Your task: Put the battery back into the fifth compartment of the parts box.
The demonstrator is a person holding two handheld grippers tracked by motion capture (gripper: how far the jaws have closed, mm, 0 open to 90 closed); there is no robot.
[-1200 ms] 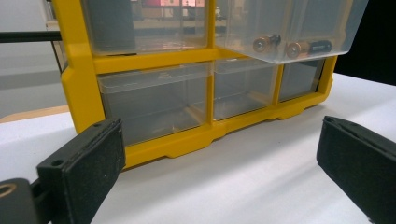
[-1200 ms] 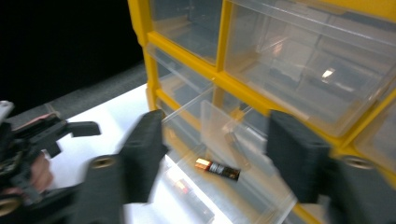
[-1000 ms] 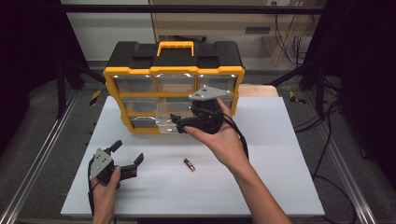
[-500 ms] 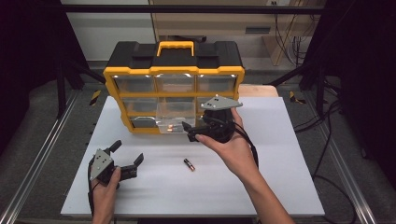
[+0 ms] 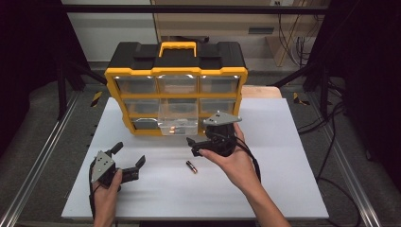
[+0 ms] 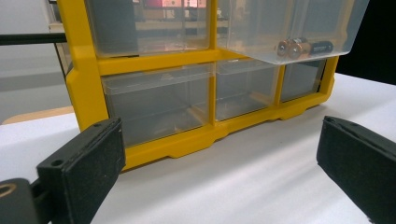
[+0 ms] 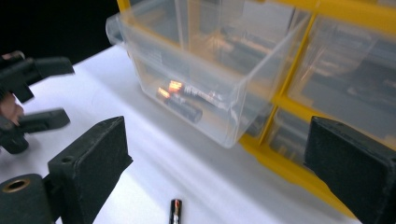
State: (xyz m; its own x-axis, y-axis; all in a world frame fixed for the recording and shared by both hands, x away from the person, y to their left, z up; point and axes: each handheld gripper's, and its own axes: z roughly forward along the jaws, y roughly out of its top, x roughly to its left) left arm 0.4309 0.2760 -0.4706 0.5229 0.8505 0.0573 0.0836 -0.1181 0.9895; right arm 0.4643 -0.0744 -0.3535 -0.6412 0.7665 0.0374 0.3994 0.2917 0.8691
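On the white table (image 5: 283,142), a small black battery (image 5: 191,166) with a copper end lies near and just below the right tool (image 5: 195,146), whose jaws stand released and empty.

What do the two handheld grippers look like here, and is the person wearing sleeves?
Both the left gripper and right gripper have black bodies, blocky black jaws, a grey three-cornered plate on top and a trailing black cable. Both forearms are bare, with no sleeves or gloves visible.
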